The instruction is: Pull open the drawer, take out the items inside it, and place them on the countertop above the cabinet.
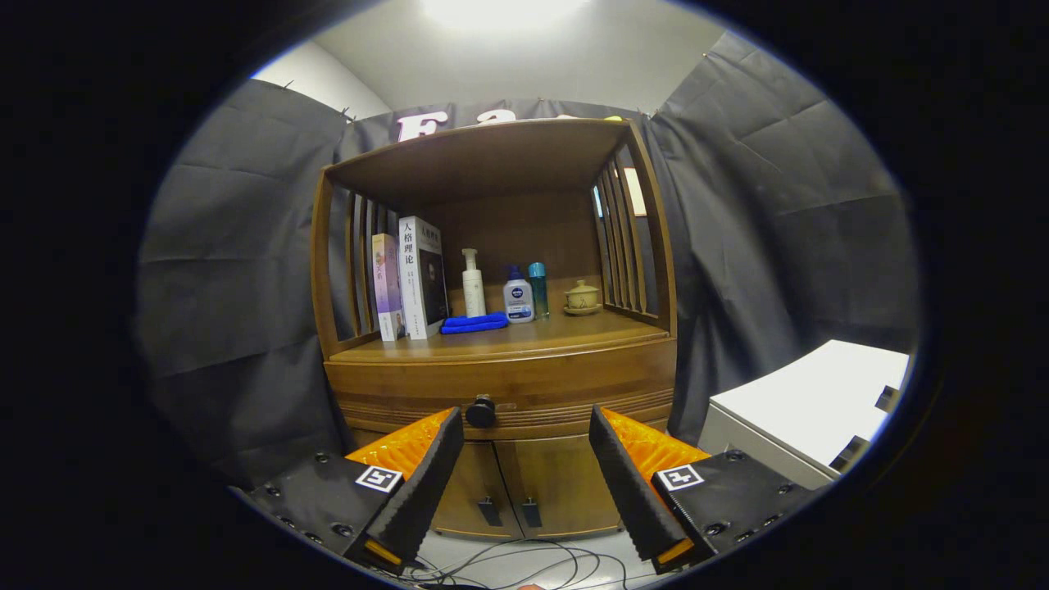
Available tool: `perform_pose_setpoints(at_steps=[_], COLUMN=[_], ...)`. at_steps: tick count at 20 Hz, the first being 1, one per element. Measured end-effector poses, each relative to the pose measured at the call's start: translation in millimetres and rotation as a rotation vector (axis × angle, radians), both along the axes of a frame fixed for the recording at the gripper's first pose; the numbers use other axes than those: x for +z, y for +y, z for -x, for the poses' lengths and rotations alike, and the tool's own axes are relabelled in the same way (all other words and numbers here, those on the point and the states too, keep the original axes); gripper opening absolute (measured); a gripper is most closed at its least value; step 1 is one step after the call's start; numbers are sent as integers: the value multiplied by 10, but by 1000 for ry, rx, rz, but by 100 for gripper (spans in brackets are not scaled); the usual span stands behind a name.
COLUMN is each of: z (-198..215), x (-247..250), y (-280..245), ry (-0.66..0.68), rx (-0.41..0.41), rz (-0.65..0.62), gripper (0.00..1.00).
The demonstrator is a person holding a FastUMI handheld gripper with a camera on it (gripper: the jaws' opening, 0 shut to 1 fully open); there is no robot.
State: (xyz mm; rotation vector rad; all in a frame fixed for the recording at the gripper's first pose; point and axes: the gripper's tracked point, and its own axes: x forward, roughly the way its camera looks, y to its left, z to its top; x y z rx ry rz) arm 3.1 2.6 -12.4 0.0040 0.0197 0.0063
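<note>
Gripper view: my gripper (526, 426) spread wide, ribbed fingers short of the closed wooden drawer's (500, 392) round knob (480, 411)

The gripper (524, 426) faces a wooden cabinet (500, 385), its two fingers spread wide with nothing between them but open air. The closed drawer (557, 383) sits beyond them, and its dark round knob (480, 411) shows just inside the left finger's tip, apart from it. On the countertop (574, 332) above stand two upright books (410, 279), a folded blue cloth (474, 323), a white pump bottle (473, 284), a second pump bottle (518, 297), a slim teal bottle (538, 288) and a small lidded cup on a saucer (582, 297). Two lower doors (524, 483) are closed. Cables (524, 565) trail across the floor, and a white unit (807, 406) stands to the cabinet's right.
</note>
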Motion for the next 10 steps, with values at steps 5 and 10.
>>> perform_pose_setpoints(at_steps=[5, 10], z=[-62, -107], x=[-95, -217], y=[84, 152], ry=[16, 36], rx=[30, 46], rz=[-14, -16], gripper=[97, 97])
